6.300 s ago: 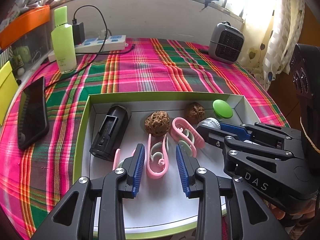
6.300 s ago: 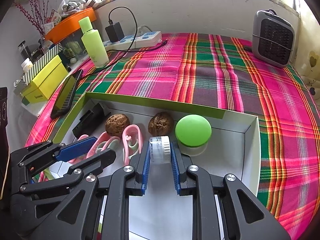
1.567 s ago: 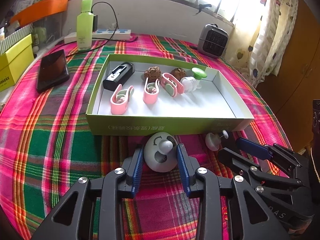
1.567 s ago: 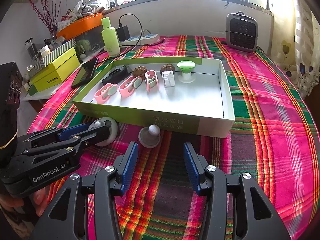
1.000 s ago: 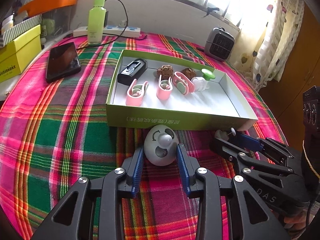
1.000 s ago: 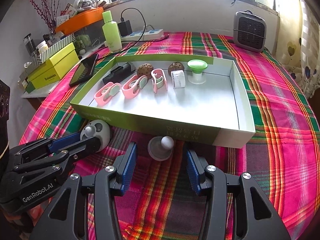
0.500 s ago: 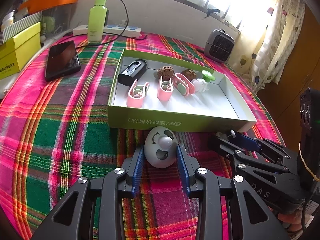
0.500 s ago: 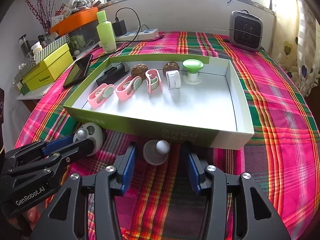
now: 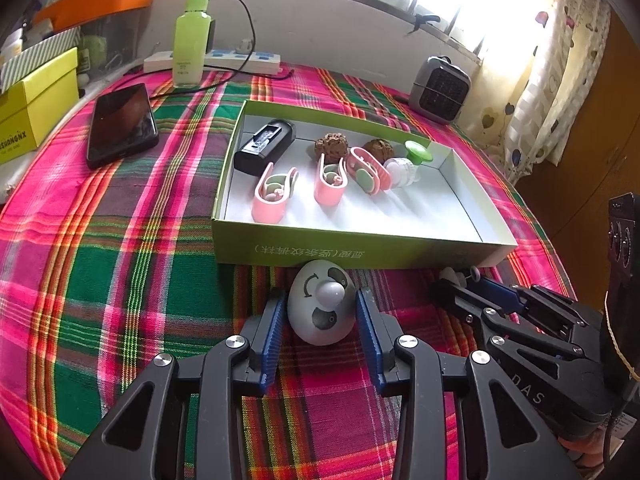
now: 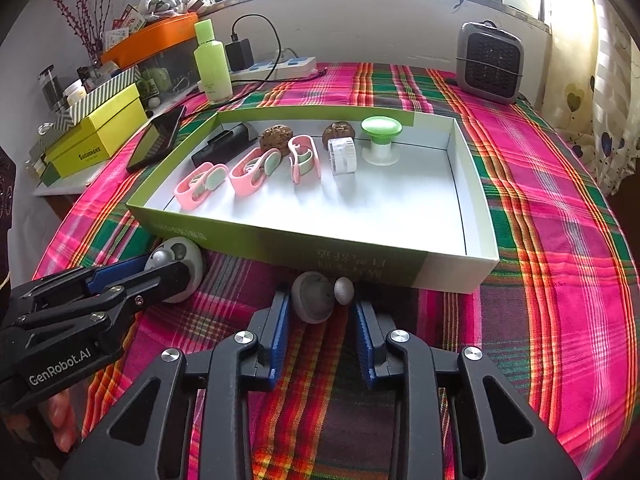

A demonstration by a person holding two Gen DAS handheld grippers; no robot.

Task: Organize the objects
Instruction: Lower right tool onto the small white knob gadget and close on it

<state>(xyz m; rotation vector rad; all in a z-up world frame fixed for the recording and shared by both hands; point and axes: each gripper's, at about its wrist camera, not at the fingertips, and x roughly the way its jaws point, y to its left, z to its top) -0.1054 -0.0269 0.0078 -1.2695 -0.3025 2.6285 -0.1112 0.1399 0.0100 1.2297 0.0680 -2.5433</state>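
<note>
Right gripper (image 10: 322, 314) jaws closing around small knobbed grey disc (image 10: 314, 298), contact uncertain. Left gripper (image 9: 322, 314) clasps egg-shaped grey gadget (image 9: 322, 308). Both seem bound for green box (image 10: 476, 184).

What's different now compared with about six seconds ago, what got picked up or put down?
Both tongs have pulled back out of the box to the cloth in front of it. The right tongs let go of the white roll, which now lies in the box, and are closing around a small grey knob. The left tongs now clamp a grey egg-shaped gadget. The clips, nuts and green-topped piece stayed put.
</note>
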